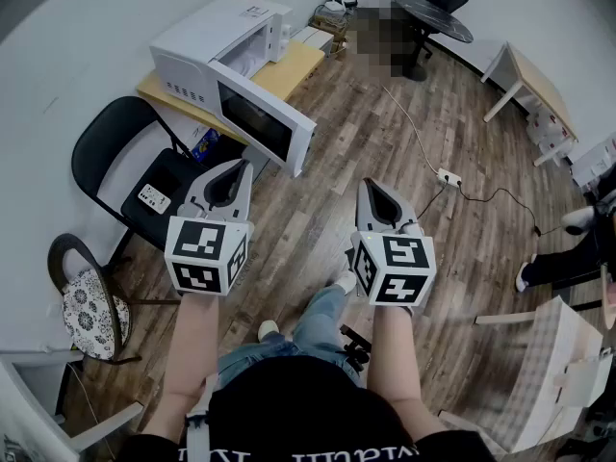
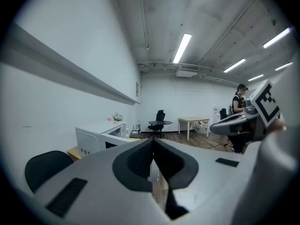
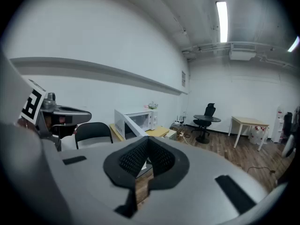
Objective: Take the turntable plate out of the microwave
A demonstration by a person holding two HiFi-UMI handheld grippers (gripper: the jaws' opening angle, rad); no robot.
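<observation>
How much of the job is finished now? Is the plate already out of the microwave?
Done: the microwave has its door open. In hand: nothing; the left gripper and the right gripper are shut, empty, and well short of the microwave. Left: reach in, grip the turntable plate, which no view shows clearly, and lift it out.

White walls (image 2: 56, 111) enclose a wood-plank floor (image 1: 385, 152). A black chair (image 3: 93, 131) stands by the wall, a round dark table (image 1: 438, 17) and a pale wooden table (image 1: 541, 77) farther off. Strip lights (image 2: 182, 47) glow overhead.
</observation>
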